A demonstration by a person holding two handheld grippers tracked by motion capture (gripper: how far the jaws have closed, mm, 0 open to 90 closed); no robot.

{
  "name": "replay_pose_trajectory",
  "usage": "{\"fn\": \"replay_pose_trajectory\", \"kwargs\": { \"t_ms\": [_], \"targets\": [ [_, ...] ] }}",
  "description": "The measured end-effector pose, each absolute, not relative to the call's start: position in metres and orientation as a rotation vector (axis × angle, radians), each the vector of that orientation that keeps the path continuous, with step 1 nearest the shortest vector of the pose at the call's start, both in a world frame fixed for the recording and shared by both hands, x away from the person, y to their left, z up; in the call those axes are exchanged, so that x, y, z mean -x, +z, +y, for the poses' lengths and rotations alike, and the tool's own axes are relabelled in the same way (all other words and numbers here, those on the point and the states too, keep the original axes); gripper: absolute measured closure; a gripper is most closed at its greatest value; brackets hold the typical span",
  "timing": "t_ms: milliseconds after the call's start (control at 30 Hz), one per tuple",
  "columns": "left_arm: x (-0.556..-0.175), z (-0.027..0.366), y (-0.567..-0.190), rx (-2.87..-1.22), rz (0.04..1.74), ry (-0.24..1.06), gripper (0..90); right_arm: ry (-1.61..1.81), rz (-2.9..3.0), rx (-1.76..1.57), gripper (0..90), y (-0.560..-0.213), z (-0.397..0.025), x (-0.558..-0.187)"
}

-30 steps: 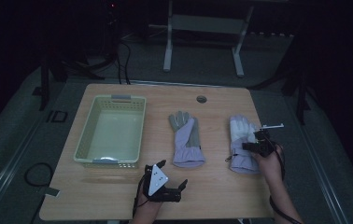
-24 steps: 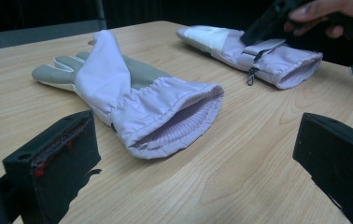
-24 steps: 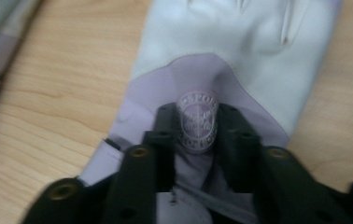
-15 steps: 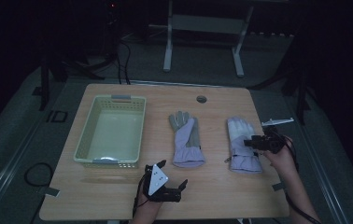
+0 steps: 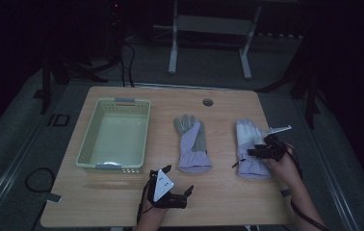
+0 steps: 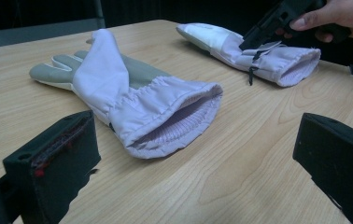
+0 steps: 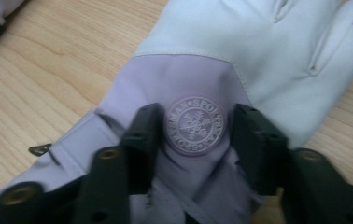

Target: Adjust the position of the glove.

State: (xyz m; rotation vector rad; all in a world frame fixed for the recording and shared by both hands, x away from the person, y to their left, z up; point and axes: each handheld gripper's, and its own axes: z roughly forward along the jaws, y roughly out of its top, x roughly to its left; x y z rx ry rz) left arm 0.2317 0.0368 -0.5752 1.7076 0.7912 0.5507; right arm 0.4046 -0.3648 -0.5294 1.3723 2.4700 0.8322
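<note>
right gripper (image 5: 254,151): down on the right glove (image 5: 248,144), over the lilac back of it between cuff and fingers. In the right gripper view (image 7: 194,128) the jaws are parted, one each side of the round snowflake badge (image 7: 194,125), both pressed on the fabric. Fabric bulges a little between them; not closed on it.
right hand (image 5: 280,161): holds the gripper from the right edge side of the tabletop. Also seen in the left gripper view (image 6: 338,16), fingers wrapped round the black body.
right glove: flat near the right edge of the tabletop (image 5: 218,192), fingers toward the far edge, cuff toward the near edge. White fingers, lilac cuff. Small dark pull tab hangs beside the cuff (image 6: 250,74).
left gripper (image 5: 179,183): near the near edge, left of centre, low over the wood. Jaws wide apart, holding nothing; bare tabletop between them in the left gripper view (image 6: 198,186).
left glove (image 5: 192,144): mid tabletop, well apart from the right glove, fingers toward the far edge. Grey palm patch, lilac body. Cuff opening faces the left gripper, ribbed lining visible (image 6: 174,128). Untouched.
basket (image 5: 93,144): pale green, left half of the tabletop, long side running near to far. Just left of the left glove, not touching.
cable hole (image 5: 208,102): near the far edge, centre.
</note>
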Motion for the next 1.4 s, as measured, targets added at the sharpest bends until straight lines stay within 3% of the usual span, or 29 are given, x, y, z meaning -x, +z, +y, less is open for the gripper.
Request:
{"fn": "replay_pose_trajectory", "kwargs": {
  "t_ms": [300, 1033, 1400],
  "targets": [
    [-0.232, 0.037, -0.575, -1.705, 0.795, 0.551, 0.5, 0.95, 2.431, -1.517, 79.3, -0.522, -0.372, -0.402],
    [-0.231, 0.037, -0.575, -1.709, 0.791, 0.556, 0.5, 1.094, 2.356, -1.377, 80.1, -0.418, -0.348, -0.395],
    [-0.231, 0.036, -0.575, -1.709, 0.79, 0.557, 0.5, 1.137, 2.396, -1.314, 80.1, -0.393, -0.31, -0.397]
  ]
}}
